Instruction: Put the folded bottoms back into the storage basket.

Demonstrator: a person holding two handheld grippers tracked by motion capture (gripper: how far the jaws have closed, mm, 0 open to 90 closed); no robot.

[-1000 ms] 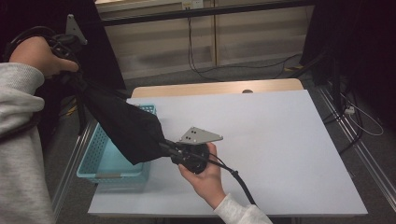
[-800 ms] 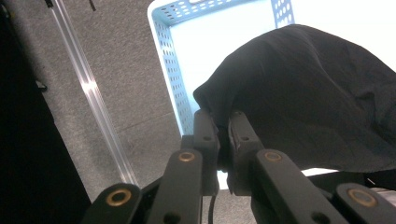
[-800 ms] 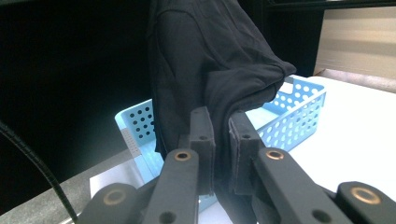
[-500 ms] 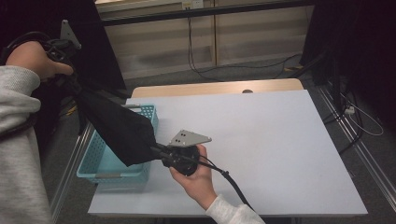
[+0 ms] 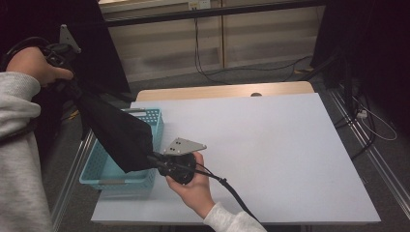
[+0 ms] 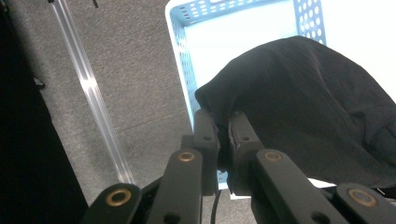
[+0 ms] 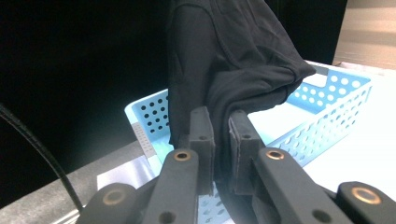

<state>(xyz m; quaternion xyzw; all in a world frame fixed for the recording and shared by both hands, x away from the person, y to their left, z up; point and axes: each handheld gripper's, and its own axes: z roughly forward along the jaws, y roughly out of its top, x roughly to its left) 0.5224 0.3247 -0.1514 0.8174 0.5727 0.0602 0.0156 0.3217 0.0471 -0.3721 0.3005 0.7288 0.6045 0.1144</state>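
Both grippers, left (image 5: 72, 89) and right (image 5: 153, 159), are clamped on one black cloth (image 5: 118, 135), stretched slantwise above one blue basket (image 5: 109, 176). The basket sits at the left edge of one white table (image 5: 270, 145); grey carpet lies beyond it.

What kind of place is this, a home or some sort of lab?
Probably a lab or recording workspace, not a home: a plain white table on grey carpet, loose cables along the wall, metal rails beside the table, and black curtains at the sides.
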